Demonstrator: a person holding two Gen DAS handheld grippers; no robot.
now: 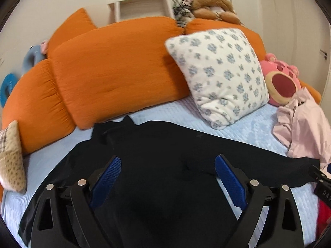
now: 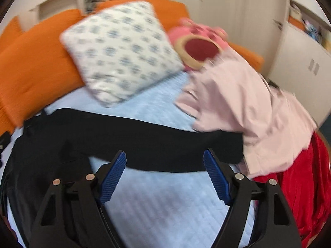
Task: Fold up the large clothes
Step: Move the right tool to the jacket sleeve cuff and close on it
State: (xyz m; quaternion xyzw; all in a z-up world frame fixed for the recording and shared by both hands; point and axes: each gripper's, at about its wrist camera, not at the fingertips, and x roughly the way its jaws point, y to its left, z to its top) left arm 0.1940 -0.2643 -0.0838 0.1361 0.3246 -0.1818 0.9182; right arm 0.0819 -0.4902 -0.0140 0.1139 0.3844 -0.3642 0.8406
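Observation:
A black garment [image 1: 165, 155] lies spread on the pale blue bed cover [image 1: 258, 128], one long part reaching to the right. My left gripper [image 1: 167, 165] hovers over its middle, blue pads wide apart, nothing between them. In the right wrist view the black garment [image 2: 144, 140] stretches across the bed as a long strip. My right gripper [image 2: 164, 161] stands open just above that strip's near edge, with the bed cover [image 2: 161, 202] below it. The other gripper's black tip [image 1: 320, 181] shows at the right edge of the left wrist view.
Orange cushions [image 1: 115, 70] line the head of the bed, with a floral pillow [image 1: 219, 74] and a pink plush toy [image 1: 281, 80] against them. A pale pink garment [image 2: 248, 111] and a red garment [image 2: 306, 181] lie at the right. White cabinets [image 2: 306, 62] stand beyond.

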